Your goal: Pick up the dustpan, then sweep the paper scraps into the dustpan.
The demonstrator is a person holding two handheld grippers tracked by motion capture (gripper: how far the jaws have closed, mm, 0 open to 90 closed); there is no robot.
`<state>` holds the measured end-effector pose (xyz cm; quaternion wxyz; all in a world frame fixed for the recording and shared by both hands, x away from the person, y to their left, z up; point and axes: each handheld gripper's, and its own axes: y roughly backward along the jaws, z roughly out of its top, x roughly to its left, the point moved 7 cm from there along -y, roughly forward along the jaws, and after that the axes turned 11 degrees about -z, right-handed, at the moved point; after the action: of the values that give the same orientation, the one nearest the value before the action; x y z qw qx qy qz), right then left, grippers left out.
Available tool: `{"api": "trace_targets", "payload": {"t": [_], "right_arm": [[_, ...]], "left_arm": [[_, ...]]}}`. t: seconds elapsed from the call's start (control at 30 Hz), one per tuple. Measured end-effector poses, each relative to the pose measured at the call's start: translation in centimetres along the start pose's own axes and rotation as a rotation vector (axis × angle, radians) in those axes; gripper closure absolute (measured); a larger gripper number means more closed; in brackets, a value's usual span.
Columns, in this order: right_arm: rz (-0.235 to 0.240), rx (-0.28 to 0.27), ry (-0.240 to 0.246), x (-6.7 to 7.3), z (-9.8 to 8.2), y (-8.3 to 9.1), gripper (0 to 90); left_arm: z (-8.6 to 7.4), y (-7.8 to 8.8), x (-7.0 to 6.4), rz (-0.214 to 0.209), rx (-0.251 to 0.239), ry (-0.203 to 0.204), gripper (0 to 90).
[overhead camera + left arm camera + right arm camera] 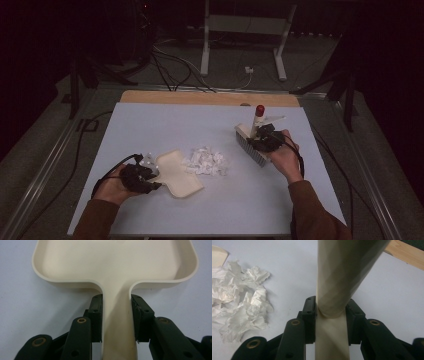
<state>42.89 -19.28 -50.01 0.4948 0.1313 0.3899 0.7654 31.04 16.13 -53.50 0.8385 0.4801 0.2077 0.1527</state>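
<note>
Cream dustpan (pixel 117 262) clamped by left gripper (pixel 116 315), right gripper (pixel 330 315) gripping brush (pixel 252 137), apparently, paper scraps (pixel 206 161) between.

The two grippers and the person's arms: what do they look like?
Both the left gripper and the right gripper are black, with jointed jaws pinned by brass-coloured rivets and flat rectangular pads. A black cable trails from each. The person wears brown long sleeves.
</note>
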Motion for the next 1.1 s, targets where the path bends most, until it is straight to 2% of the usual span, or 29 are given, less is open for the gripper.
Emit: {"api": "trace_targets", "payload": {"t": [0.5,0.97,1.1], "right_arm": [[-0.002,-0.002,0.002,0.6,0.2,-0.1,67.2],[-0.009,-0.008,0.032,2.7,0.6,-0.3,67.2],[-0.014,-0.001,0.013,3.5,0.7,-0.3,67.1]], "left_arm": [[0.3,-0.3,-0.1,-0.001,-0.004,-0.001,66.6],[0.7,-0.7,-0.1,-0.008,-0.010,0.001,66.6],[0.8,-0.7,-0.1,-0.010,-0.008,-0.004,66.6]]}}
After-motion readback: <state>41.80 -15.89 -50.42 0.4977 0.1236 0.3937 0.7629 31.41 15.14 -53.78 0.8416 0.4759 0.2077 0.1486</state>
